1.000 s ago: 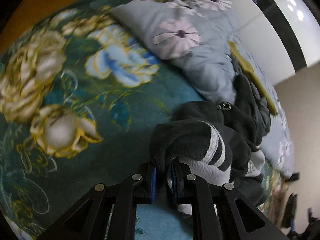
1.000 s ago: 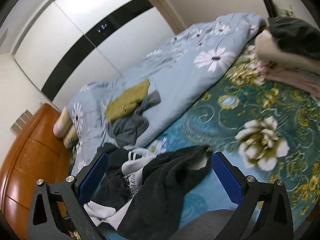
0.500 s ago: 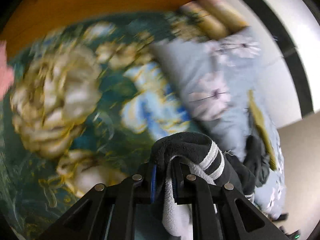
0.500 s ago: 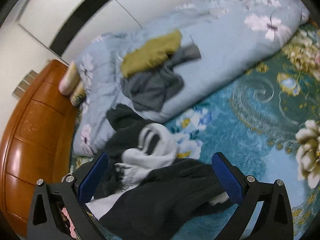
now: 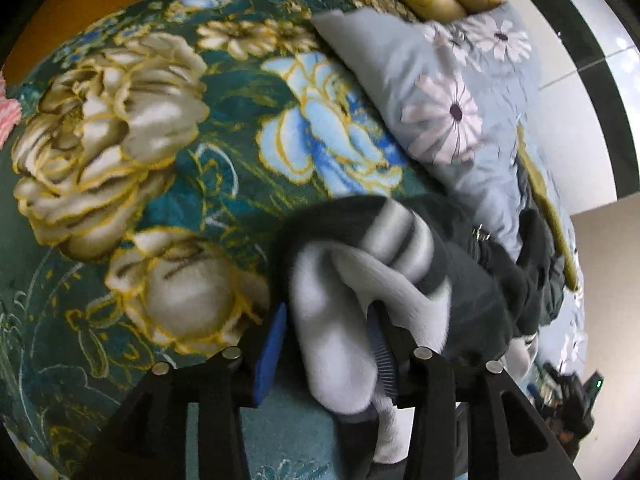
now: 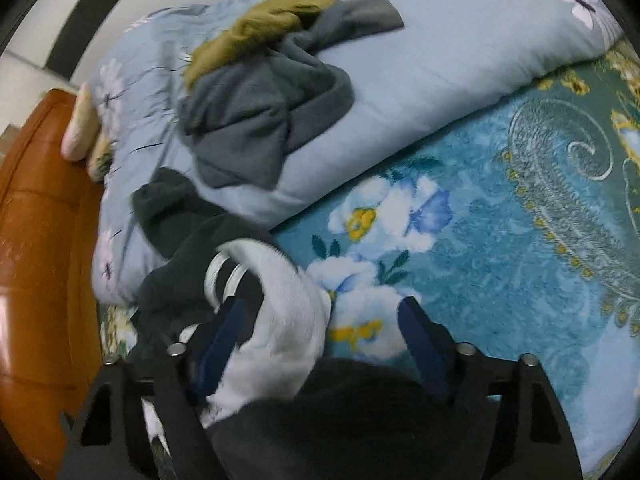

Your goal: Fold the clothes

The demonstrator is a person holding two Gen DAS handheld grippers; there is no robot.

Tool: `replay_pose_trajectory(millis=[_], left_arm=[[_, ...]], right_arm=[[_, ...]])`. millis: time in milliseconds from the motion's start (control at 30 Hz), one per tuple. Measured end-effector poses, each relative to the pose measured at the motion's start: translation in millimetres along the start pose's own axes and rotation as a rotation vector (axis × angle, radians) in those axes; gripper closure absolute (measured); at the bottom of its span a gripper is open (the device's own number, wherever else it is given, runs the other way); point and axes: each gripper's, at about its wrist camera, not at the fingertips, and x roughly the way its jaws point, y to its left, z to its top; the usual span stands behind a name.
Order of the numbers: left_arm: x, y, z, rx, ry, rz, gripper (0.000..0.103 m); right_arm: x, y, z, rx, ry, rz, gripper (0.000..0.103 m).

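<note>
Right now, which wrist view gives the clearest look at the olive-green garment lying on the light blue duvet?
The right wrist view: the olive-green garment lies in full sight on the light blue duvet, partly tucked under a grey garment. The left wrist view shows only a thin, foreshortened strip of it at the far right edge.

The dark hoodie point(image 5: 460, 280) is matt cloth with a fluffy white fleece lining point(image 5: 332, 344). At 9 o'clock in the right wrist view, the wooden headboard point(image 6: 36, 240) is glossy; the floral blanket point(image 6: 520, 240) looks plush.
</note>
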Motion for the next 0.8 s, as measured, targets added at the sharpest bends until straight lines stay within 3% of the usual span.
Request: replay_pose_trajectory(millis=[167, 267, 300, 333, 400, 433, 500, 667, 800], left_arm=[[19.8, -7.5, -9.5, -0.041, 0.043, -0.006, 0.054], [26.3, -10.2, -13.7, -0.07, 0.038, 0.008, 0.057], [27.7, -11.0, -14.9, -0.077, 0.033, 0.019, 0.062], [28.0, -11.6, -15.9, -0.085, 0.026, 0.04, 0.084], [26.2, -12.9, -17.4, -0.101, 0.011, 0.085, 0.09], [22.0, -16.7, -17.9, -0.096, -0.002, 0.08, 0.091], [9.0, -29.3, -18.6, -0.062, -0.039, 0.059, 0.092], [-48.6, -99.3, -14.7, 0.117, -0.152, -0.124, 0.093], [-106.1, -166.1, -15.1, 0.276, -0.258, -0.324, 0.094]], right_arm=[[29.2, 12.1, 8.0, 0.012, 0.039, 0.014, 0.03], [51.7, 5.8, 7.9, 0.092, 0.1, 0.016, 0.032], [55.7, 4.3, 6.2, 0.122, 0.114, 0.043, 0.042], [57.3, 4.7, 4.4, 0.135, 0.123, 0.063, 0.057], [56.3, 9.3, 0.4, 0.122, 0.13, 0.074, 0.07], [52.7, 12.1, -1.2, 0.099, 0.124, 0.066, 0.091], [41.2, 10.0, -3.1, 0.092, 0.102, 0.095, 0.091], [-10.5, -10.7, -0.5, 0.147, -0.018, 0.249, 0.092], [-71.8, -13.9, 7.2, 0.109, -0.157, 0.337, 0.093]])
